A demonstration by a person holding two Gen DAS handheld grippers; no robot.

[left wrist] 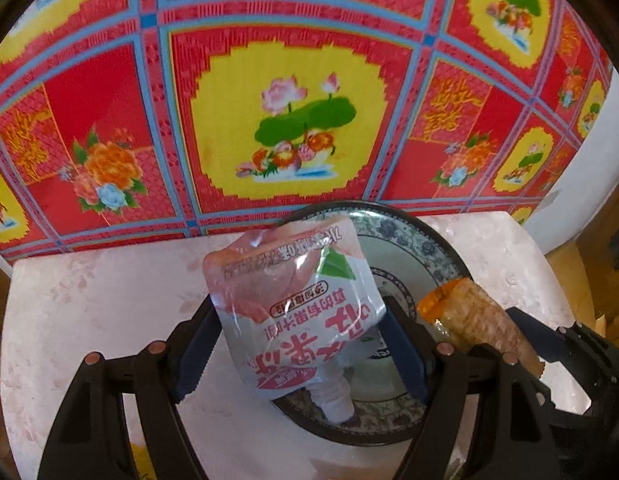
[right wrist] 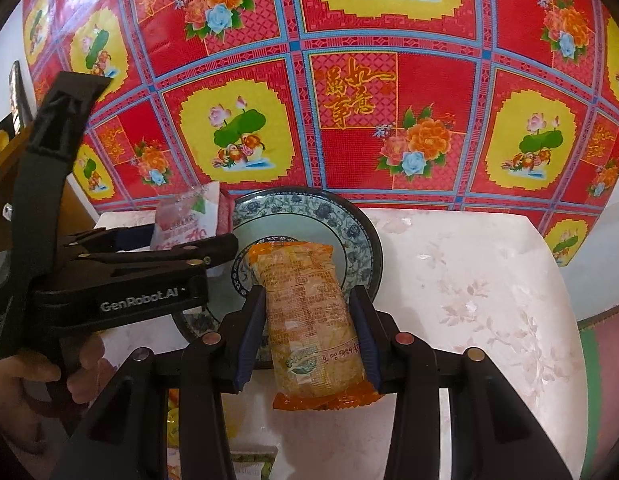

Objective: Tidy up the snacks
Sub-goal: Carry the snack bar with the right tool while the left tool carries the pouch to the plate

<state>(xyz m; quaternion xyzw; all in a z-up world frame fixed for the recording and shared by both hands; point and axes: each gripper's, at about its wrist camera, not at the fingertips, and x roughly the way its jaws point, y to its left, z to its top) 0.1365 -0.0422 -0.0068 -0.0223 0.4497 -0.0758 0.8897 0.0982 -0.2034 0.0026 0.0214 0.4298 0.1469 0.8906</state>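
Note:
A pink jelly pouch (left wrist: 293, 300) with a white spout hangs spout-down between the pads of my left gripper (left wrist: 301, 304), which is shut on it above a blue-patterned plate (left wrist: 409, 236). My right gripper (right wrist: 308, 296) is shut on an orange snack packet (right wrist: 309, 312), held lengthwise over the near rim of the same plate (right wrist: 349, 220). In the right wrist view the left gripper (right wrist: 189, 240) and its pouch (right wrist: 185, 220) show at the plate's left side. The left wrist view catches the orange packet (left wrist: 481, 320) and the right gripper (left wrist: 505, 332) at the right.
The plate sits on a small table with a pale floral cloth (right wrist: 469, 280), against a red and yellow flowered sheet (right wrist: 349, 100). A person's hand (right wrist: 29, 372) grips the left tool. Yellow packets (right wrist: 173, 420) lie below the table's near edge.

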